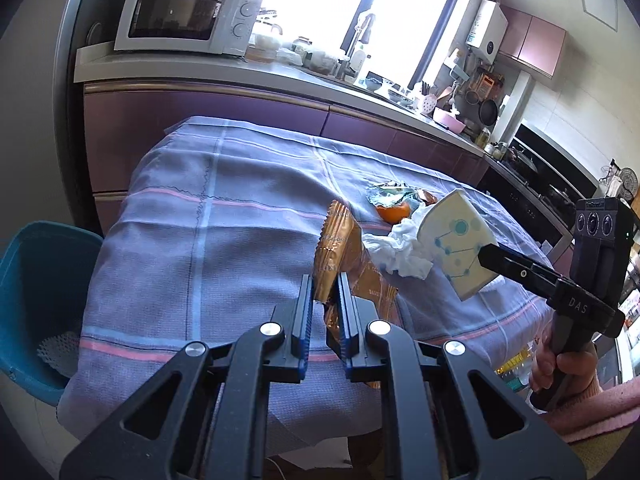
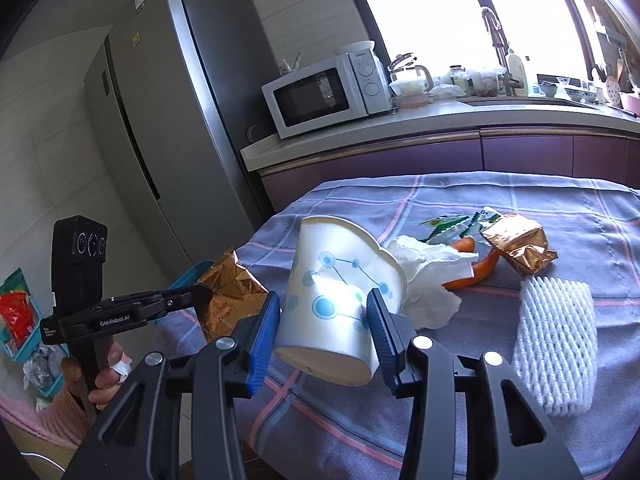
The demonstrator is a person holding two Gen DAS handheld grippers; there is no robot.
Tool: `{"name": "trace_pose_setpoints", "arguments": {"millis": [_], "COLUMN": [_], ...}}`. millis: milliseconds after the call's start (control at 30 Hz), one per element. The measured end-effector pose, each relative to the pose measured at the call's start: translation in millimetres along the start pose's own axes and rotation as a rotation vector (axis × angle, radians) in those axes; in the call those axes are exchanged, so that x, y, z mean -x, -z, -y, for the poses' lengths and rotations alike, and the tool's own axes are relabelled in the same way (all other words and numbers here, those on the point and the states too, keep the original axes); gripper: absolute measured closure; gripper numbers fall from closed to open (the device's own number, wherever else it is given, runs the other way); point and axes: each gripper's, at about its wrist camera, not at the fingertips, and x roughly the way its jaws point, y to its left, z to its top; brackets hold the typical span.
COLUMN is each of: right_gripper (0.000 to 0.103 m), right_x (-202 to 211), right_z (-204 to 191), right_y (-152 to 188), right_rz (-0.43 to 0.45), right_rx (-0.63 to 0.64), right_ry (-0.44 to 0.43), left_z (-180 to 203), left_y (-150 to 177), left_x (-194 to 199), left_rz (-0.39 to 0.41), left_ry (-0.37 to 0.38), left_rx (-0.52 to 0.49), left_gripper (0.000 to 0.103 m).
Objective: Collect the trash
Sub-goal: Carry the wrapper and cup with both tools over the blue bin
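My left gripper (image 1: 325,280) is shut on a crinkled gold snack wrapper (image 1: 340,248), held above the table's near edge; it also shows in the right wrist view (image 2: 230,292). My right gripper (image 2: 322,304) is shut on a white paper cup with blue dots (image 2: 336,280), tilted above the table; the cup shows in the left wrist view (image 1: 456,240). On the checked cloth lie a crumpled white tissue (image 2: 432,276), orange peel (image 2: 476,268), a green wrapper (image 2: 452,222), a second gold wrapper (image 2: 516,244) and a white foam fruit net (image 2: 554,340).
A teal bin (image 1: 36,280) with a white net inside stands at the table's left end. The table (image 1: 200,240) is covered in purple checked cloth. A counter with a microwave (image 1: 188,16) runs behind. A fridge (image 2: 160,120) stands far left.
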Motion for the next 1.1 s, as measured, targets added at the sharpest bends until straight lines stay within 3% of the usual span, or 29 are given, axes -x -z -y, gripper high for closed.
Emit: {"name": "trace_pose_setpoints", "arguments": {"millis": [233,767,1100], "right_gripper": [0.060,0.060,0.060], "right_x": [-21,-54,-83], "right_z": [-19,-60,-100], "right_y": [0,-4,-21], "right_rz": [-0.043,-0.096,-0.113], "right_rx": [0.009,0.093,0.182], "right_ry": [-0.088,-0.182,-0.279], "left_z": [-14,-48,-83], "left_y": [1,6,6], "left_x": [18,59,97], "left_rz": [0.031,0.096,0.166], "left_ry": [-0.043,-0.133,-0.243], "left_rx": [0.030,0.117,0.188], "left_gripper": [0.091,0.091,0.091]}}
